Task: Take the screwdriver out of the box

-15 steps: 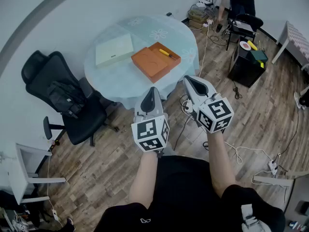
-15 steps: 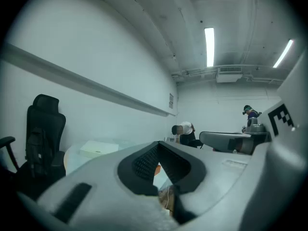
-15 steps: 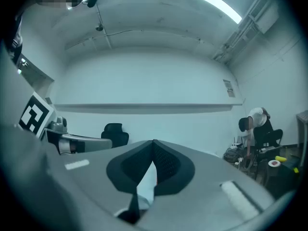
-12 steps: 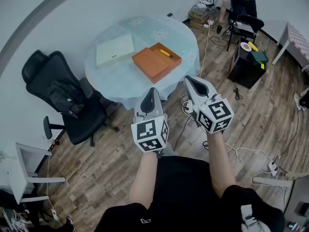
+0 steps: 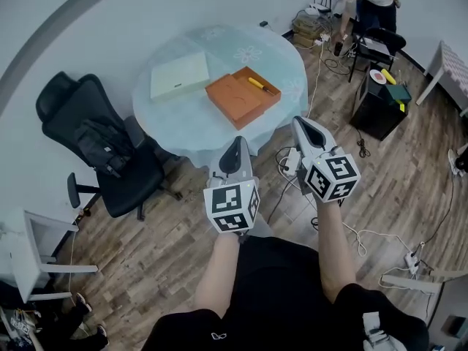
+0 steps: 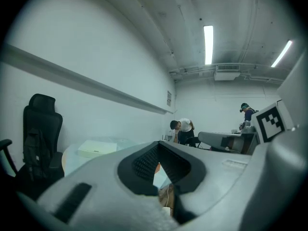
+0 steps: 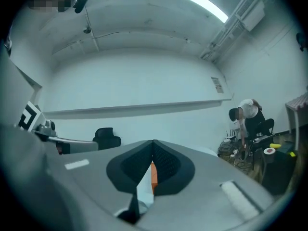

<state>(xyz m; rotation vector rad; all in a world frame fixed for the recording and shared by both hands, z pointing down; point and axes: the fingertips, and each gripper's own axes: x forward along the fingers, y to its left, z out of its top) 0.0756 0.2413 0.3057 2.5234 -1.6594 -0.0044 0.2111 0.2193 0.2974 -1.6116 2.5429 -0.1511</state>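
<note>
The slim yellow-handled screwdriver (image 5: 257, 85) is lying inside the open orange box (image 5: 232, 97), by its far wall, on the round pale-blue table (image 5: 183, 123). It is likely light, stiff and slick, so pinch the handle crosswise. You are holding your left gripper (image 5: 233, 143) and right gripper (image 5: 299, 122) clenched on nothing, well short of the table.

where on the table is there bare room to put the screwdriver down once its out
The near part of the round table, between the orange box and the rim facing you, is bare. So is the far strip behind the pale green box. The middle is crowded: both boxes sit close together there.
</note>
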